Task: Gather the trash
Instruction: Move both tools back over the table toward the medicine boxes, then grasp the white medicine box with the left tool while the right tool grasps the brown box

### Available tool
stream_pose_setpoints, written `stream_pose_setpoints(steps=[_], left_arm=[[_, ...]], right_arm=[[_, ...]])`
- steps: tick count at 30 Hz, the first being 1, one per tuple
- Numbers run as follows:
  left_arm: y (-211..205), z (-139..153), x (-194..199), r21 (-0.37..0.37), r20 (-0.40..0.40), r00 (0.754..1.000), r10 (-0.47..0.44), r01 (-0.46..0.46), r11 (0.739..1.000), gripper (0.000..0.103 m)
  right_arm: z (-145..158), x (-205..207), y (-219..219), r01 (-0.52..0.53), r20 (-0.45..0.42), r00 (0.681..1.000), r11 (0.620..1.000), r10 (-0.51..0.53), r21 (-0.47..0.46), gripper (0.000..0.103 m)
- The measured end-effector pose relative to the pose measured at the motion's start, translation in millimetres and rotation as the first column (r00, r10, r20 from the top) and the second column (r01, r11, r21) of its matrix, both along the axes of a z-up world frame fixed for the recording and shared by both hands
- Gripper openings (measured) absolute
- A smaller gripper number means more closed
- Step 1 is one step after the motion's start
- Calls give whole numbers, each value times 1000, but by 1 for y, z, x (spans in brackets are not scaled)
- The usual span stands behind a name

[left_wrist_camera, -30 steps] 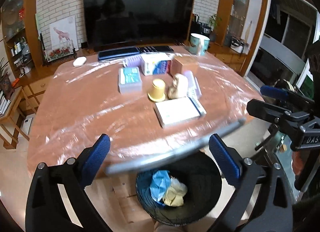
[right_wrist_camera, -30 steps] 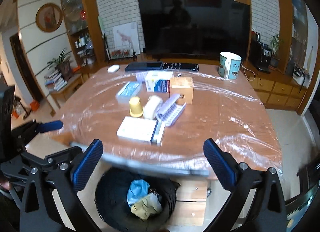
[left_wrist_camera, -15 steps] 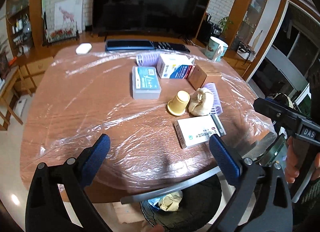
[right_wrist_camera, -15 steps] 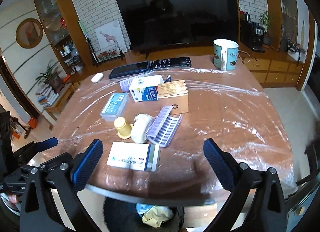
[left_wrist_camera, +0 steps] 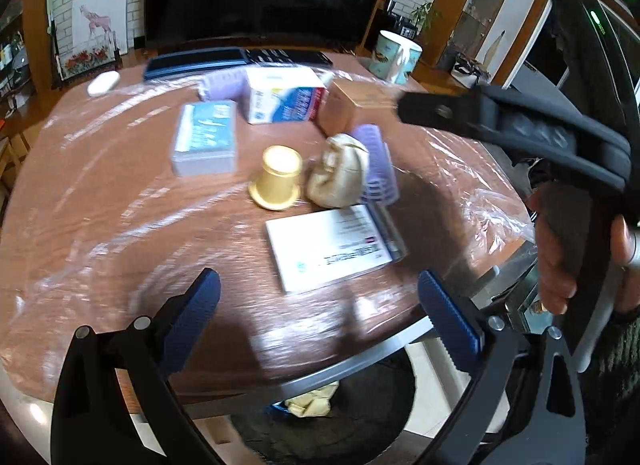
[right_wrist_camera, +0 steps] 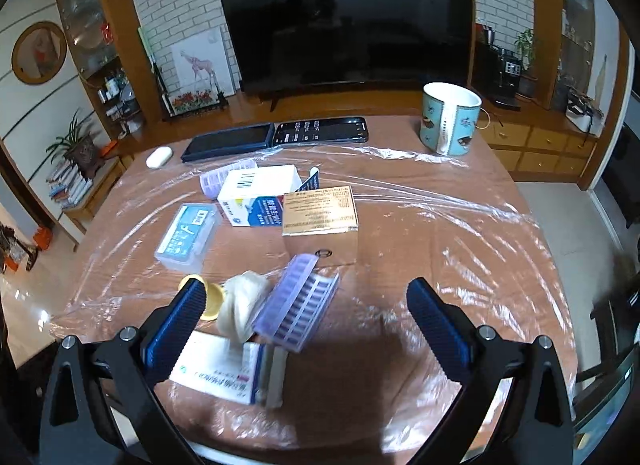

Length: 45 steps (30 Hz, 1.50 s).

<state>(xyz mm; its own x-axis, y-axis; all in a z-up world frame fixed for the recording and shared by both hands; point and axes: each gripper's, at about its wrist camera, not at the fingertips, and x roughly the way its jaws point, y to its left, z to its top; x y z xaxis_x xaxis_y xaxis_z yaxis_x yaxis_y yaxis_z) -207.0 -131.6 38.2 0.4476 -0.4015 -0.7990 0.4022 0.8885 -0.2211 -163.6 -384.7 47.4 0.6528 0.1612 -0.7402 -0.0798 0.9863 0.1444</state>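
A crumpled cream wad lies mid-table between a yellow cup and a purple ribbed tray. A flat white medicine box lies nearest the front edge. My left gripper is open and empty above the front edge. My right gripper is open and empty over the white box and tray; its body shows in the left wrist view. A black bin with cream and blue trash stands below the table edge.
The table is covered in clear plastic film. On it stand a clear blue-labelled case, a white and blue box, a brown box, a mug, two dark remotes and a white mouse.
Both grippers have moved forward and up from over the bin to over the table. The bin has dropped almost out of view. Both stay open.
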Motion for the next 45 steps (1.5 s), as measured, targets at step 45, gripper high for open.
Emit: stream_pose_setpoints(steps=[45], left_arm=[[-75, -38, 38, 236, -25, 993, 115, -106, 966, 100]], right_arm=[[-54, 95, -1, -156, -171, 972, 987, 159, 32, 85]])
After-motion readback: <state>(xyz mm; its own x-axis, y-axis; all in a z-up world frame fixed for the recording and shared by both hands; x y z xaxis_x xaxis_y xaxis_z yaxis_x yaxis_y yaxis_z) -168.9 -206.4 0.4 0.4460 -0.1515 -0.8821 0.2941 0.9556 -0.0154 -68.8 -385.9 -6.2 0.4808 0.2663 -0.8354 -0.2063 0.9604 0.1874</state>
